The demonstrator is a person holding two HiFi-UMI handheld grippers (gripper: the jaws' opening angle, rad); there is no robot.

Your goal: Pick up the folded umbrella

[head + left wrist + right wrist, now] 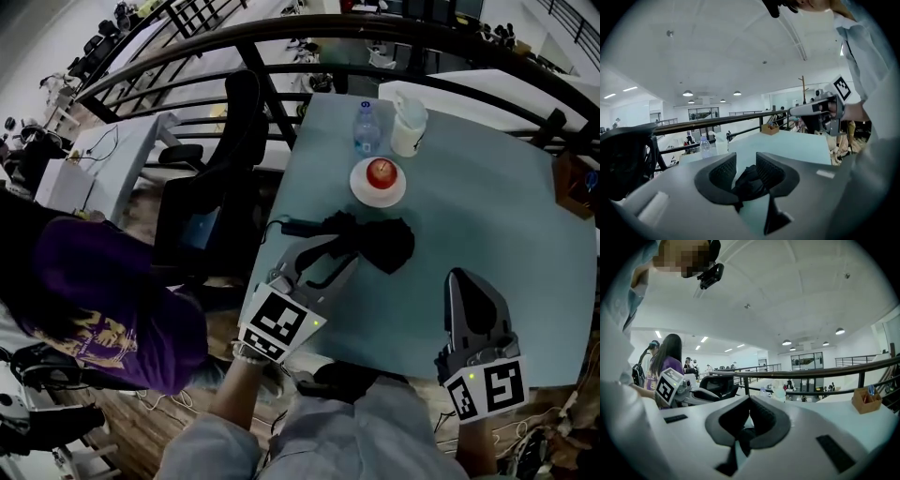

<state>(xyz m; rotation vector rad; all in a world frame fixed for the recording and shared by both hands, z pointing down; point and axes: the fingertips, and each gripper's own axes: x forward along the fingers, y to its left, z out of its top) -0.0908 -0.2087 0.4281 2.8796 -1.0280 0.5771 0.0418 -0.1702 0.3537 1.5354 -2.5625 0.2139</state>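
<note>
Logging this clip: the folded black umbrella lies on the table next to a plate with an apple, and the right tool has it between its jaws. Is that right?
Not quite. The left tool has the folded umbrella between its parted jaws, as the left gripper view shows; the right tool is shut, apart from it. The rest stands.

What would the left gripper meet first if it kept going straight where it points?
The left gripper would meet the folded umbrella first. Its black fabric lies on the table directly ahead, framed between the parted jaws. How close the pads are to it is unclear.
</note>
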